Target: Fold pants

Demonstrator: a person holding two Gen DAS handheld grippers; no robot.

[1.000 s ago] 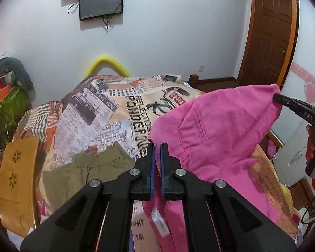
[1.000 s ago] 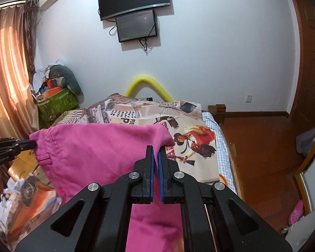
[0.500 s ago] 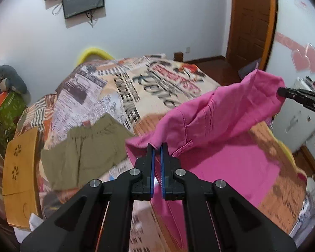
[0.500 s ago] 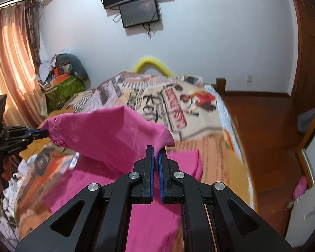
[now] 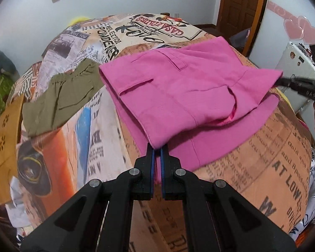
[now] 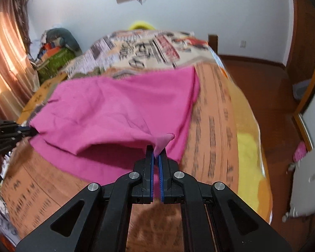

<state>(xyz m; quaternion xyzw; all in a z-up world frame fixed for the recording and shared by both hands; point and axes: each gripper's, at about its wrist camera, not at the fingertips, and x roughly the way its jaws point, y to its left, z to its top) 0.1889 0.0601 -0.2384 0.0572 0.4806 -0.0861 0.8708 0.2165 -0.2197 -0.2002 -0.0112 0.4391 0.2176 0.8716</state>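
Note:
The pink pants lie folded over themselves on the printed bedspread. My left gripper is shut on the near corner of the upper layer. My right gripper is shut on the other corner of the pink pants, held just above the bed. The right gripper also shows at the right edge of the left wrist view, and the left gripper shows at the left edge of the right wrist view. The lower pink layer lies flat under the raised edge.
Olive shorts lie on the bed left of the pink pants. A wooden board sits at the bed's left edge. A wooden door and a white appliance stand to the right. Clutter is piled by the curtain.
Both grippers have come down toward the bed with the pink pants, laying the upper half over the lower half. The fabric now lies mostly flat instead of hanging in the air.

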